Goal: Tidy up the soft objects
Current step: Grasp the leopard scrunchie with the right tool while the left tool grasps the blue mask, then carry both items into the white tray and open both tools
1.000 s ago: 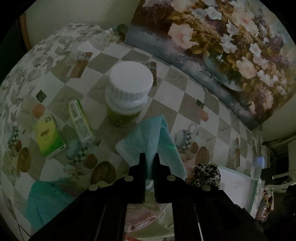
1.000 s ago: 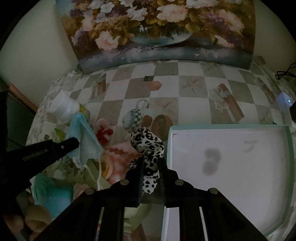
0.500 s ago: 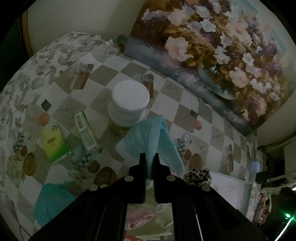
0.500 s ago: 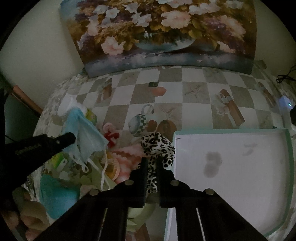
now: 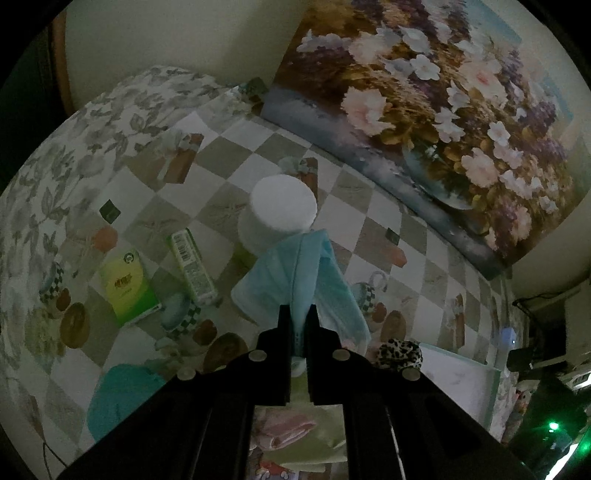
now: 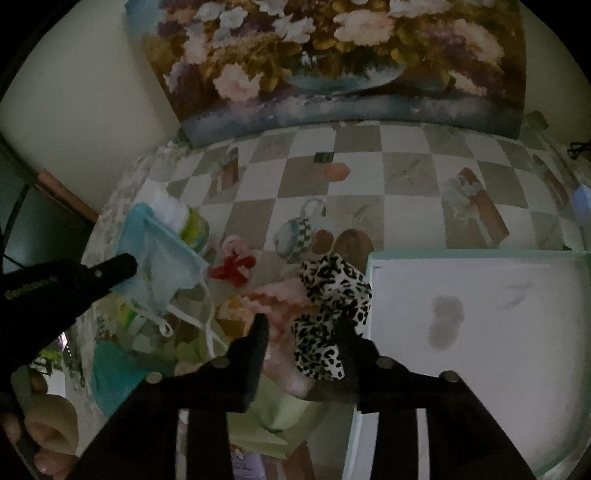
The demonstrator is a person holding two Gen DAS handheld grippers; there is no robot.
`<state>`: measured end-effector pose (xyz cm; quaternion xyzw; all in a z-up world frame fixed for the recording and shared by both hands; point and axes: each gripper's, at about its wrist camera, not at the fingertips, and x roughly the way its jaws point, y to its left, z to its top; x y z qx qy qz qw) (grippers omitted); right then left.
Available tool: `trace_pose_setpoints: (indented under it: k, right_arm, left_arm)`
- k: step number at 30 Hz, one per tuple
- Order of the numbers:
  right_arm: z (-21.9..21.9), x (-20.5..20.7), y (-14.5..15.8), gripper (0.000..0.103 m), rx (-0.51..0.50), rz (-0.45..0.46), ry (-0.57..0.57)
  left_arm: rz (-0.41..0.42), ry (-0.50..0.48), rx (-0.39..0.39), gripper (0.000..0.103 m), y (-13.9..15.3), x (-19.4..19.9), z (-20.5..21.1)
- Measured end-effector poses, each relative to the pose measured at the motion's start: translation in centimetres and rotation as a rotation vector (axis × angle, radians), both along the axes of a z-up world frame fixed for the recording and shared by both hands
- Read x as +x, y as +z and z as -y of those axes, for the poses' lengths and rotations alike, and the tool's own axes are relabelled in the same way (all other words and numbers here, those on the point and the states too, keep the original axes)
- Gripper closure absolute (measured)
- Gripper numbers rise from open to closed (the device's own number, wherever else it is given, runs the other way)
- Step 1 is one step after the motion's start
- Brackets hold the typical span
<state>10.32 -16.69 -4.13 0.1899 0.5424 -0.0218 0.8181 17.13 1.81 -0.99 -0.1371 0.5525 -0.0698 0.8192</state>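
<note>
Dim room, floral painting (image 5: pixel 436 110) leaning against cream wall (image 5: pixel 166 33)

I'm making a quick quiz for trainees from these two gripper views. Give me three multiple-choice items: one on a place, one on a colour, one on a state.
1. Where is the white tray?
A. right of the leopard scrunchie
B. under the bottle
C. on the painting

2. What colour is the face mask?
A. red
B. light blue
C. black

3. How is the right gripper?
A. shut on the scrunchie
B. open
C. out of view

Answers: 1 A, the tray's rim lies right of the scrunchie; 2 B, pale blue in both views; 3 B, its fingers stand wide apart.
</note>
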Motion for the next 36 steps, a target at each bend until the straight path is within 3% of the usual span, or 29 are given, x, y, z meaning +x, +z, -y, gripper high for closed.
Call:
trace_pose_setpoints:
  k: [8, 15, 17, 19, 20, 24, 36]
  right_arm:
    - [-0.5, 0.2, -2.4, 0.054, 0.019, -0.07, 0.014]
    - [-2.3, 0.5, -3.8, 0.054, -0.113, -0.114, 0.056]
    - [-2.7, 0.5, -3.9, 0.058, -0.156, -0.115, 0.066]
    - [-2.9, 0.4, -4.0, 0.074, -0.218, -0.119, 0.075]
    - [-2.8, 0.3, -3.9, 0.076, -0.218, -0.116, 0.073]
    - [-2.1, 0.3, -2.7, 0.091, -0.18, -0.082, 0.053]
    - [0.8, -1.5, 4.5, 0.091, -0.1, 0.079, -0.037]
  left_arm:
    - [-0.003, -0.008, -0.004, 0.097, -0.1, -0.1, 0.3]
    - [-0.011, -0.007, -0.009, 0.097, -0.3, -0.1, 0.3]
    - [-0.016, -0.006, -0.01, 0.097, -0.5, 0.0, 0.3]
    - [-0.019, -0.003, -0.012, 0.097, -0.5, 0.0, 0.3]
    - [-0.016, -0.001, -0.012, 0.097, -0.4, 0.0, 0.3]
    - [0.008, 0.002, -0.012, 0.097, 0.4, -0.2, 0.1]
    - [0.174, -0.048, -0.034, 0.097, 6.6, -2.2, 1.1]
